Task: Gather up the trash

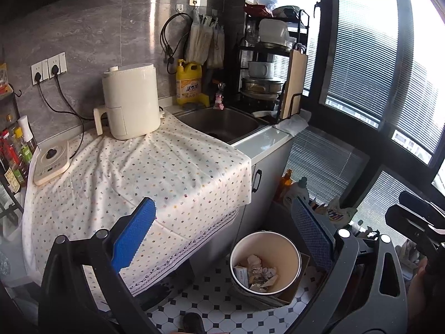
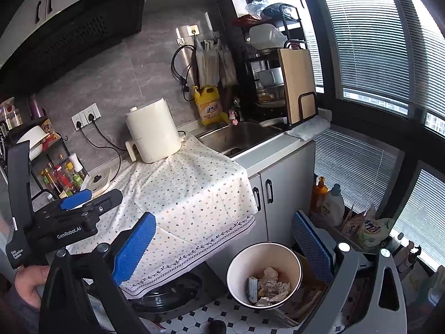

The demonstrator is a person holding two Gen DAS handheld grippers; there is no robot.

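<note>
A white round trash bin (image 1: 289, 246) (image 2: 292, 258) stands on the tiled floor beside the counter, holding crumpled paper (image 1: 257, 263) (image 2: 271, 274) and a small carton. My left gripper (image 1: 222, 203) is open with nothing between its blue pads (image 1: 133, 233), held above and just behind the bin. My right gripper (image 2: 224, 215) is open too and empty, hovering over the bin from a similar height. In the right wrist view the left gripper's body (image 2: 69, 220) shows at the left, held by a hand. The right gripper's black frame (image 1: 414, 220) shows at the right edge of the left wrist view.
A dotted cloth (image 1: 144, 172) covers the counter, bearing a white appliance (image 1: 130, 100) and a flat cooker (image 1: 51, 161). Behind lie a steel sink (image 1: 222, 122), a yellow detergent bottle (image 1: 189, 82) and a dish rack with a cutting board (image 2: 297, 83). Detergent bottles (image 2: 332, 203) crowd the floor by the window.
</note>
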